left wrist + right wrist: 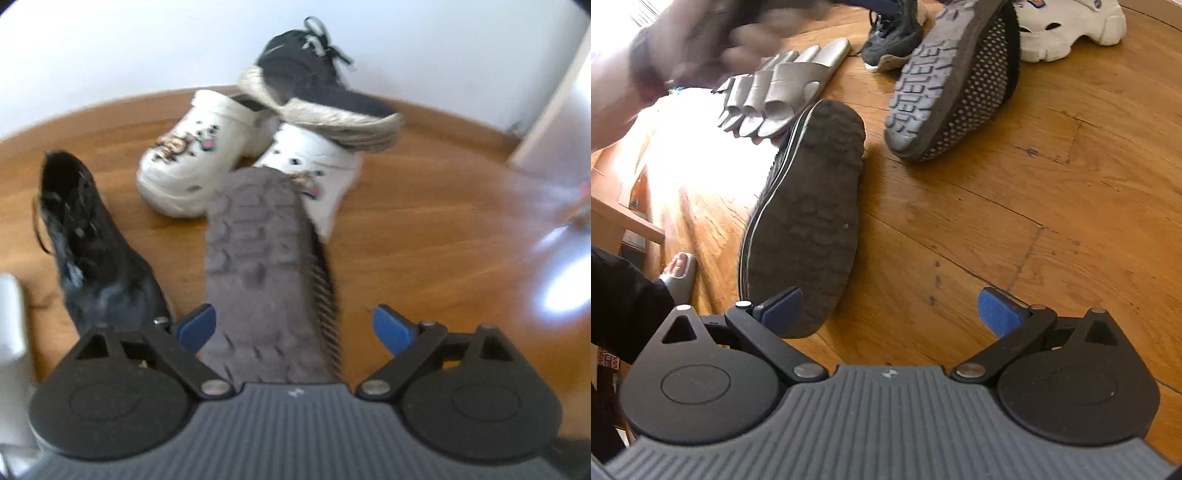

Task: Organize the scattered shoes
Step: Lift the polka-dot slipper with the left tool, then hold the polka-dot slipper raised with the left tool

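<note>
left wrist view: five shoes, counted. two white clogs (192, 155) with charms lie side by side at 12 o'clock; a black sneaker (317, 88) with a pale sole rests tilted on top of them, against the white wall (110, 44). one black laced shoe (88, 243) lies at 9 o'clock. one grey-soled shoe (258, 280), sole up, runs from the middle down to 6 o'clock, between the fingers of the left gripper (293, 326). the jaws stand wide; the left pad is just beside the sole's edge and the right pad is clear of it, so nothing is clamped. no boxes or bins show. the floor (424, 240) is brown wood, with glare at 3 o'clock.

right wrist view: the right gripper (890, 312) is spread wide and holds nothing; its left pad overlaps the heel of a dark-soled shoe (809, 214) lying on its side (contact i cannot tell). the grey-soled shoe (938, 85) with dotted side lies at 12 o'clock, one white clog (1071, 26) at 1 o'clock, a dark sneaker (894, 33) beside it. grey slides (779, 96) lie at 11 o'clock, count blurred. a blurred hand (701, 44) shows at 10 o'clock. the wood floor (1034, 206) has sun glare at 9 o'clock.
</note>
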The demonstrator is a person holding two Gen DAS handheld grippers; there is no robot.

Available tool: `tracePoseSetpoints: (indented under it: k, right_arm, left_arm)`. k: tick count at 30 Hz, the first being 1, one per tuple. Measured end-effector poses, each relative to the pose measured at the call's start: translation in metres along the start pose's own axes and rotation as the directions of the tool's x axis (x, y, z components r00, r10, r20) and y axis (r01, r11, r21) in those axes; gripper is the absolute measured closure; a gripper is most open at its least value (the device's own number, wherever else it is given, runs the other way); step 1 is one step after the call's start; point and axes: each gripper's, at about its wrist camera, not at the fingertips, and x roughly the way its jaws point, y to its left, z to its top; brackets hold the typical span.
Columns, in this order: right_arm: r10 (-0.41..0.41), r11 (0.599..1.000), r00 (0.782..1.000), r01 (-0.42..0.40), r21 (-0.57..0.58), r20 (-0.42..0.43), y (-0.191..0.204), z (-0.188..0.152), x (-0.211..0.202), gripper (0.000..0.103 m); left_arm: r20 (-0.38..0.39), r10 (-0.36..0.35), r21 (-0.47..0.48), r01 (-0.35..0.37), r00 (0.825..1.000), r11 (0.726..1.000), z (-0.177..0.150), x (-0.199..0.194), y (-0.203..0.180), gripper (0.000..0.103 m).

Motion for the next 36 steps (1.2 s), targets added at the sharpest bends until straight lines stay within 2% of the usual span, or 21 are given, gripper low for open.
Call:
tracePoseSetpoints:
  k: [3,4,5,6,8,10,14,17,19,21,23,24,26,27,30,36]
  right_arm:
    - [0.025,1.000,1.000,-0.025,-0.018,0.000,0.007,0.001,0.000,0.001]
    - [0.028,0.999,1.000,-0.028,-0.019,-0.004,0.008,0.001,0.000,0.001]
    - [0.032,0.999,0.999,-0.032,-0.019,-0.008,0.009,0.000,0.000,0.001]
    - [0.033,0.999,0.999,-0.033,-0.018,-0.010,0.009,0.000,0.001,0.001]
    - [0.030,1.000,0.999,-0.030,-0.007,-0.017,0.007,-0.001,0.002,0.001]
    - [0.027,1.000,0.999,-0.026,0.008,-0.025,0.003,-0.002,0.004,0.001]
    - [0.027,0.999,0.999,-0.026,0.037,-0.039,-0.003,0.001,0.009,0.001]
    - [0.033,0.999,0.998,-0.032,0.030,-0.046,-0.002,0.003,0.013,0.001]
    - [0.036,0.999,0.998,-0.035,0.027,-0.050,0.000,0.004,0.015,0.001]
    - [0.039,0.999,0.998,-0.038,0.025,-0.055,0.001,0.004,0.017,0.001]
    - [0.040,0.999,0.998,-0.038,0.026,-0.058,0.002,0.005,0.018,0.001]
    - [0.039,0.999,0.997,-0.038,0.026,-0.060,0.003,0.005,0.019,0.001]
    - [0.038,0.999,0.997,-0.036,0.028,-0.062,0.004,0.005,0.019,0.001]
    - [0.037,0.999,0.997,-0.035,0.030,-0.064,0.004,0.005,0.019,0.001]
    - [0.033,0.999,0.997,-0.031,0.038,-0.068,0.004,0.005,0.020,0.001]
    - [0.034,0.999,0.997,-0.032,0.037,-0.063,0.009,0.005,0.018,0.001]
  left_arm:
    - [-0.044,0.041,-0.006,-0.041,0.998,0.999,-0.002,0.017,0.007,0.020]
    - [-0.046,0.038,-0.011,-0.039,0.998,0.999,-0.002,0.018,0.009,0.028]
    - [-0.043,-0.013,-0.054,0.011,0.999,0.998,-0.004,0.016,0.018,0.046]
    - [-0.036,-0.068,-0.099,0.064,0.997,0.993,-0.007,0.015,0.028,0.057]
    - [-0.024,-0.068,-0.088,0.065,0.997,0.994,-0.009,0.006,0.033,0.080]
    - [-0.008,-0.033,-0.063,0.033,0.999,0.997,-0.012,-0.006,0.043,0.084]
    - [-0.008,0.014,-0.080,-0.014,1.000,0.997,-0.020,-0.016,0.074,0.083]
    - [-0.056,0.048,-0.110,-0.054,0.997,0.992,-0.023,-0.013,0.090,0.083]
    - [-0.050,0.032,-0.147,-0.039,0.998,0.988,-0.032,-0.019,0.105,0.081]
    - [-0.044,-0.008,-0.153,0.002,0.999,0.988,-0.033,-0.029,0.104,0.069]
    - [-0.023,-0.038,-0.128,0.035,0.999,0.991,-0.034,-0.040,0.093,0.044]
    - [-0.012,-0.052,-0.114,0.051,0.999,0.992,-0.034,-0.045,0.087,0.040]
    - [0.014,-0.060,-0.034,0.060,0.998,0.998,-0.034,-0.053,0.057,0.022]
    - [0.015,-0.051,-0.012,0.051,0.999,0.999,-0.033,-0.051,0.049,0.019]
    - [-0.009,0.020,0.076,-0.019,1.000,0.997,-0.035,-0.040,0.017,0.017]
    - [-0.115,0.104,0.044,-0.100,0.988,0.994,-0.030,0.001,0.012,0.018]
